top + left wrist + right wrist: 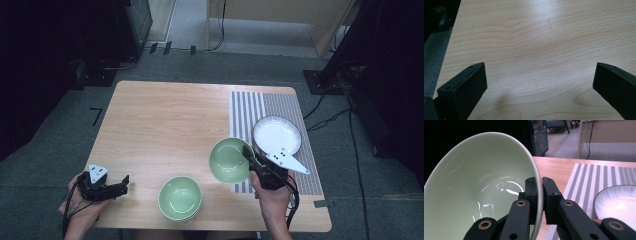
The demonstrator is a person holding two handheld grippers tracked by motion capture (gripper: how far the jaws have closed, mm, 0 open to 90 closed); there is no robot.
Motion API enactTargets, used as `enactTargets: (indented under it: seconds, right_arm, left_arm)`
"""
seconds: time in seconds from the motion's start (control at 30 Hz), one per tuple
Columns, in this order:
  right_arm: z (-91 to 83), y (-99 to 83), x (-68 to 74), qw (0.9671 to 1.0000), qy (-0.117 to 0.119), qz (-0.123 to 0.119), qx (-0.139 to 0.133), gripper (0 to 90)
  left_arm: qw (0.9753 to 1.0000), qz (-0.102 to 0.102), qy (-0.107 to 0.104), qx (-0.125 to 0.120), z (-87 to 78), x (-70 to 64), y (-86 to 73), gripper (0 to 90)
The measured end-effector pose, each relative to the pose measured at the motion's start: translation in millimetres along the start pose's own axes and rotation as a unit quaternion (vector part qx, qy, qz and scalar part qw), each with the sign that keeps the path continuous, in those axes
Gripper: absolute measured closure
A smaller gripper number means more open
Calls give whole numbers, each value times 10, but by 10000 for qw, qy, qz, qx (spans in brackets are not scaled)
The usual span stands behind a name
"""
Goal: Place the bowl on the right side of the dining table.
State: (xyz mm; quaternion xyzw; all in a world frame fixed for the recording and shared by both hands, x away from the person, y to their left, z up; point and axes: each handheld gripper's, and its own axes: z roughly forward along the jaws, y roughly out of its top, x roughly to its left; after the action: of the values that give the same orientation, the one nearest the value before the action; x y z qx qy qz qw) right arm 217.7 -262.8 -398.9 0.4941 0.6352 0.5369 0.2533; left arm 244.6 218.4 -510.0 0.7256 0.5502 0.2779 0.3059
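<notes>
My right gripper (248, 153) is shut on the rim of a pale green bowl (228, 159), which hangs tilted at the left edge of the striped mat (280, 102). In the right gripper view the two jaws pinch the bowl's (481, 185) thin wall, one inside and one outside. A second green bowl (179, 197), stacked on another, rests near the table's front edge. A white plate (276, 134) lies on the mat, right of the held bowl. My left gripper (125, 183) stands open at the front left, nothing between its fingers (466, 85), bare wood under it.
The wooden table (170, 120) has bare surface across its left and back. Dark equipment and cables stand on the floor beyond the far edge and to the right. The white plate (619, 205) sits close beside the right gripper.
</notes>
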Motion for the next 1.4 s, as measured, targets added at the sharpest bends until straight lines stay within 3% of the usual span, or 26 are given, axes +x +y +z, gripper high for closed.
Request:
enactTargets:
  seconds: [0.2,0.43,1.07,1.4]
  right_arm:
    - [-31,14,-109,9999,-145,49,-32,845]
    - [-84,34,-236,9994,-299,143,-73,845]
    - [-169,33,-573,9967,-757,289,-74,844]
    - [-154,37,-782,9941,-1062,237,-36,844]
  left_arm:
    - [9998,-14,-44,200,69,29,-53,0]
    - [9989,-298,-155,340,84,107,-56,0]
    - [9986,-405,-40,333,120,124,-28,0]
    - [9985,-423,-22,339,120,127,-28,0]
